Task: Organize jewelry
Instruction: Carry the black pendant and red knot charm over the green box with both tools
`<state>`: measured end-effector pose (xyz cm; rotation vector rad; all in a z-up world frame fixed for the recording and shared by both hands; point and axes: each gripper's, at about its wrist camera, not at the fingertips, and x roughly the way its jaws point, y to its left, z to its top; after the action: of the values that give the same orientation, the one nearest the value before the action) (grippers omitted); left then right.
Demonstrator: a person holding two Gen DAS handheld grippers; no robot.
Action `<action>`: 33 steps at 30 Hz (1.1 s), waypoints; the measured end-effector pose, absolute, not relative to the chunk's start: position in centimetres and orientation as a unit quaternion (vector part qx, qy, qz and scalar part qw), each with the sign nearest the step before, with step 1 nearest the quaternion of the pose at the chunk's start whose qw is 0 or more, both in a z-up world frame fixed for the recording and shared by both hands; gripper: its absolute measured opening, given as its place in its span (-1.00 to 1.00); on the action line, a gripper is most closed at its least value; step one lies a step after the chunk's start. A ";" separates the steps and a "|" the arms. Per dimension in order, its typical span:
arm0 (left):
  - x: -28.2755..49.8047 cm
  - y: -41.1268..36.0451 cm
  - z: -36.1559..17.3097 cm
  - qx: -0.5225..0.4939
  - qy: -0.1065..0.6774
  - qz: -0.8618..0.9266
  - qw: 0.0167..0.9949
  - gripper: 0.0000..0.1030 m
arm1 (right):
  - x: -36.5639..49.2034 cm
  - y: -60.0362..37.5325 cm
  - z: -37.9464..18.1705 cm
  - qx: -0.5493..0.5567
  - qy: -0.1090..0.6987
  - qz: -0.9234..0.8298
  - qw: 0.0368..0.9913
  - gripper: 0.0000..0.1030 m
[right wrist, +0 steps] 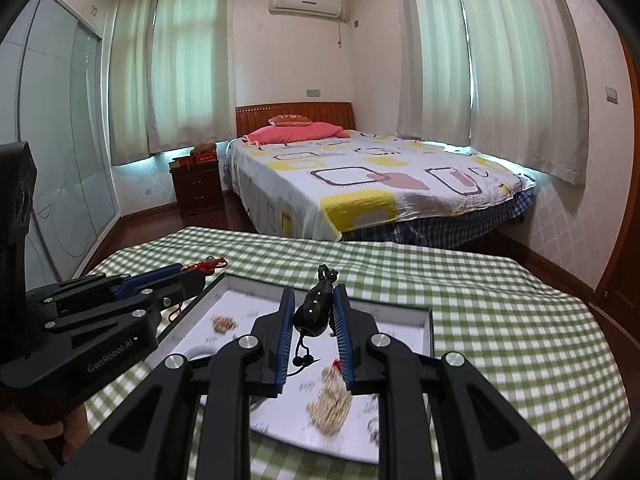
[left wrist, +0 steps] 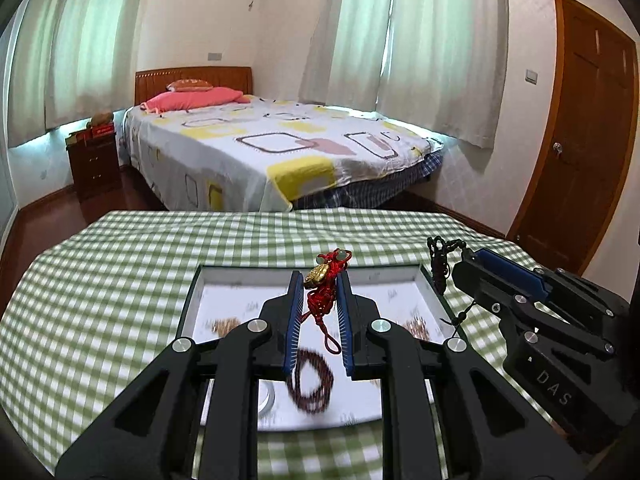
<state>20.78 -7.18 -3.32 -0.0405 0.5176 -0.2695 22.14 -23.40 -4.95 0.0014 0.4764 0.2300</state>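
The left gripper (left wrist: 319, 286) clamps a red knotted-cord charm with a gold bead (left wrist: 322, 285) above the shallow white rectangular tray (left wrist: 236, 276) on the green-checked tablecloth (left wrist: 120, 264). The right gripper (right wrist: 314, 309), over the tray's right side, pinches a black glossy pendant on dark cord (right wrist: 314, 309). Open cloth lies toward the far edge. A dark beaded bracelet (left wrist: 310, 384), blurred, lies in the tray.

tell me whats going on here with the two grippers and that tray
A person is sorting jewelry with a handheld gripper in each hand, over a white tray on a green checked tablecloth. The left gripper is shut on a red knotted charm with a gold piece. The right gripper is shut on a black pendant with a dangling cord. Both are held above the tray, which already holds a dark bead bracelet and other blurred pieces.
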 end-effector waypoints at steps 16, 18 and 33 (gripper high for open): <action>31.9 -11.0 -10.7 -0.002 0.358 -0.117 0.926 -0.67 | 32.0 -25.8 -11.1 0.014 0.329 0.084 0.941 -0.60; 32.9 -11.1 -11.5 -0.005 0.374 -0.114 0.920 -0.67 | 32.8 -25.9 -11.8 0.016 0.345 0.081 0.935 -0.60; 36.2 -12.6 -15.2 0.020 0.450 -0.100 0.887 -0.67 | 36.3 -26.2 -15.3 0.019 0.436 0.075 0.896 -0.60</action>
<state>36.18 -12.60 -15.17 0.0424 0.9351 -0.2086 36.29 -26.24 -15.34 0.0393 0.9042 0.1558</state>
